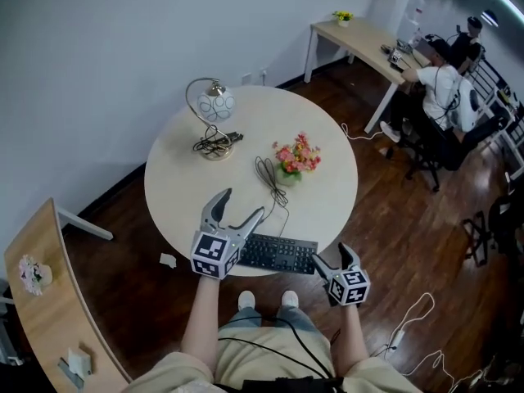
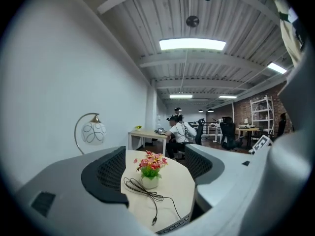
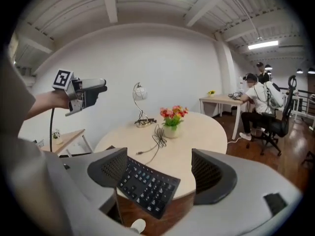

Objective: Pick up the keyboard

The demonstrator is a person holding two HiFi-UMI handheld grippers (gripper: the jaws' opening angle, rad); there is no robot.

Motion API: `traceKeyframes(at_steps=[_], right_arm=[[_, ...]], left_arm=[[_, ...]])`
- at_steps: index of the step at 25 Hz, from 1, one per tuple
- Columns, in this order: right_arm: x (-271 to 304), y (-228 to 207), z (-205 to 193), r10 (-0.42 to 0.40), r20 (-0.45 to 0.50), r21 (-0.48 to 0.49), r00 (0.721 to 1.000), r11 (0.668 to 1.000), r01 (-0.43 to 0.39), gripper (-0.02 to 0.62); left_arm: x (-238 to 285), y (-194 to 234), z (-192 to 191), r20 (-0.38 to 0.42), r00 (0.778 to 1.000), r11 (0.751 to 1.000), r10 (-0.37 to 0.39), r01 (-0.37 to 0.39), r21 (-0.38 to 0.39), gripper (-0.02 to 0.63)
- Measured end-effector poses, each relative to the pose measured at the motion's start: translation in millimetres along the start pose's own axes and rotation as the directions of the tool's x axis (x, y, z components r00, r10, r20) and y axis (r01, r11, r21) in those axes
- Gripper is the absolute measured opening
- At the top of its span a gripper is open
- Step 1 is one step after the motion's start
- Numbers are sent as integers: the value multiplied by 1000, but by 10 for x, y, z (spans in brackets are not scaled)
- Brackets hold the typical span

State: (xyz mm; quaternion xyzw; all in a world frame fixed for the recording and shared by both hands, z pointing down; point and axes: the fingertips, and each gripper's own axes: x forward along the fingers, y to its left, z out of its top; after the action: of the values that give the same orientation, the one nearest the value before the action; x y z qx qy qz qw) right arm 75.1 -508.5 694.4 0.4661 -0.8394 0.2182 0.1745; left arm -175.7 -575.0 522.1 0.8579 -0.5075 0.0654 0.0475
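Note:
A black keyboard (image 1: 277, 254) lies at the near edge of the round table (image 1: 180, 187), its right end hanging over the edge. My right gripper (image 1: 332, 255) is open at that right end. In the right gripper view the keyboard (image 3: 145, 186) lies between the spread jaws of the right gripper (image 3: 160, 173), untouched by either. My left gripper (image 1: 242, 203) is open, raised above the keyboard's left part. In the left gripper view only a strip of the keyboard (image 2: 172, 226) shows below the open left gripper (image 2: 155, 173). The left gripper (image 3: 81, 95) also shows in the right gripper view, raised at the left.
On the table stand a flower pot (image 1: 295, 160), a lamp (image 1: 214, 117) and a loose black cable (image 1: 270, 178). A person (image 1: 446, 88) sits at a desk (image 1: 360, 35) at the far right. A wooden side table (image 1: 49, 301) stands at the left, and a white cable (image 1: 409, 318) lies on the floor.

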Motion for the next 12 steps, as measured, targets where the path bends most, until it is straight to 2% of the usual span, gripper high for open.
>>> traceKeyframes(at_steps=[3, 5, 7, 10, 12], right_arm=[[86, -217, -490, 36, -79, 98, 996, 995, -28, 417], [163, -282, -798, 89, -105, 212, 990, 975, -65, 417], [293, -282, -1105, 154, -123, 327, 980, 939, -106, 417], [486, -259, -1485, 248, -161, 427, 955, 890, -159, 417], [531, -233, -1660, 298, -154, 502, 942, 845, -185, 417]], left_arm=[[84, -40, 51, -18, 1000, 1000, 9, -9, 15, 365], [127, -50, 95, -17, 1000, 1000, 26, -26, 14, 365], [179, -30, 129, -13, 999, 999, 49, -49, -5, 365], [257, -63, 103, -24, 998, 998, 61, -62, -14, 365], [251, -122, 38, -44, 997, 998, 62, -63, -6, 365]])
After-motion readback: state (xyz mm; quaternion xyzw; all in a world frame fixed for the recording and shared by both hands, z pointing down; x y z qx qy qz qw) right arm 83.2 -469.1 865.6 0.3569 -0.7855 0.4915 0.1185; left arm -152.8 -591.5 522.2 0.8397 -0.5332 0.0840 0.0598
